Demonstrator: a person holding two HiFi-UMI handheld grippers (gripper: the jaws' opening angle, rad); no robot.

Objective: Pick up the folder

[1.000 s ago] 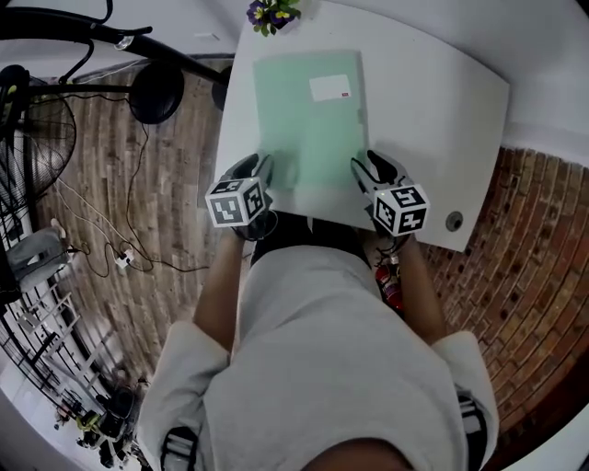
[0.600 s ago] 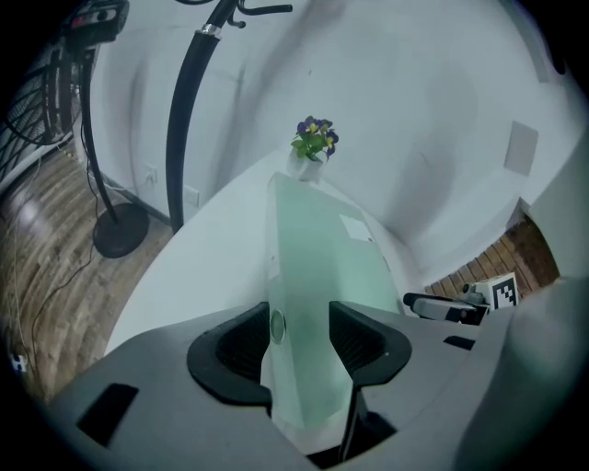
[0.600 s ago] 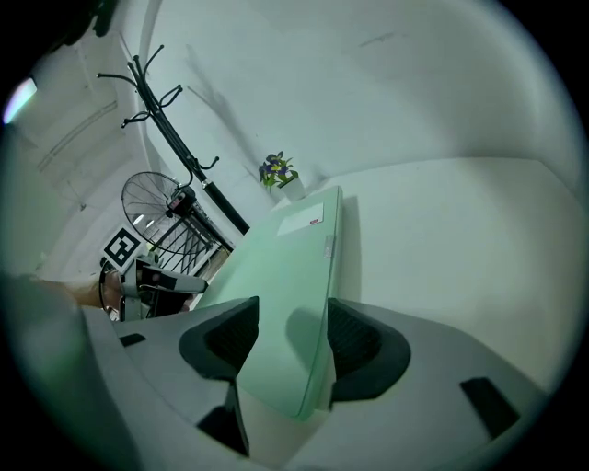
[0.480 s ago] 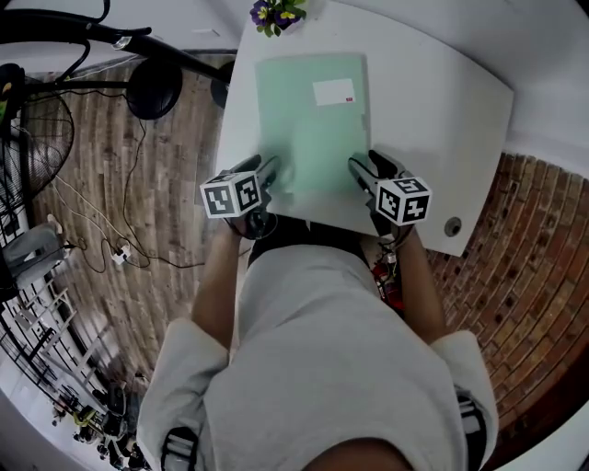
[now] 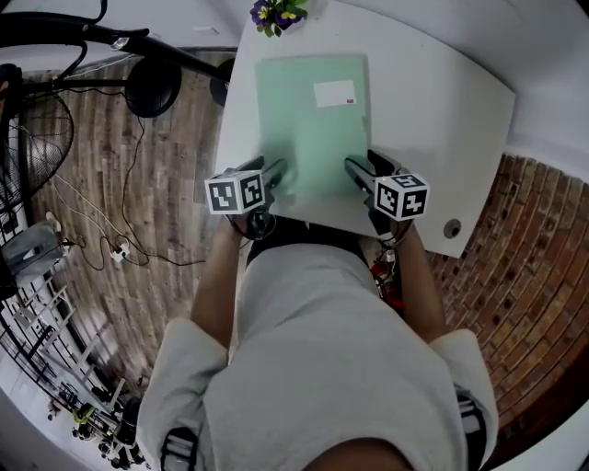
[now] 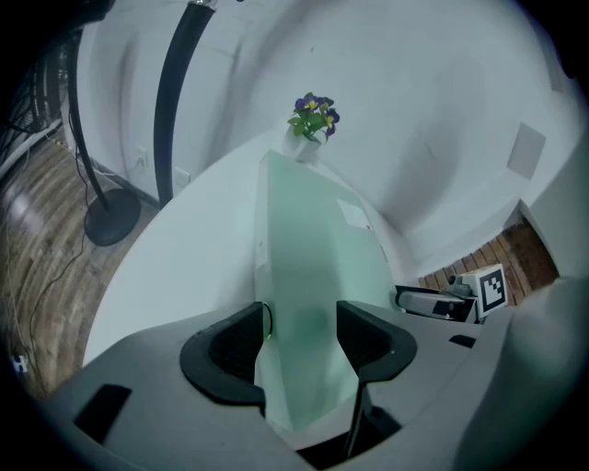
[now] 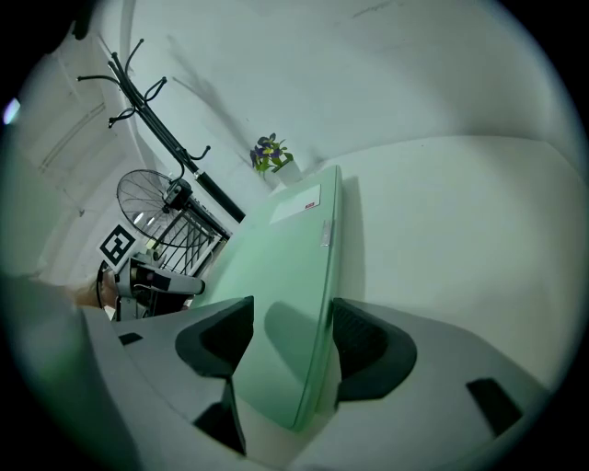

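- Two forearms are reaching forward from one person in a light shirt (image 5: 322,368), and each hand is carrying one gripper over the near edge of one white table (image 5: 442,101).
- One left gripper (image 5: 276,171) is pointing forward and steeply down at the folder's near left corner. Its jaws are standing wide apart after having just been opening. The corner is lying between them (image 6: 299,324) and neither pad is pressing on it.
- One right gripper (image 5: 355,169) is mirroring that pose at the near right corner. Its jaws are also gaping after having just been opening, with the folder's edge running between them (image 7: 290,336), unclamped.
- Both marker cubes are sitting slightly further in toward the folder than a second ago.
- One pale green folder (image 5: 311,120) is lying flat on the table with its near edge by the table's near edge. It is carrying one white label near its far right corner and is lying much where it lay a second ago.
- One small pot of purple and yellow flowers (image 5: 273,13) is standing at the table's far edge, just beyond the folder.
- One wire-caged fan (image 5: 32,138) and one round black stand base (image 5: 155,89) are sitting on the wooden floor to the left, well apart from the table.
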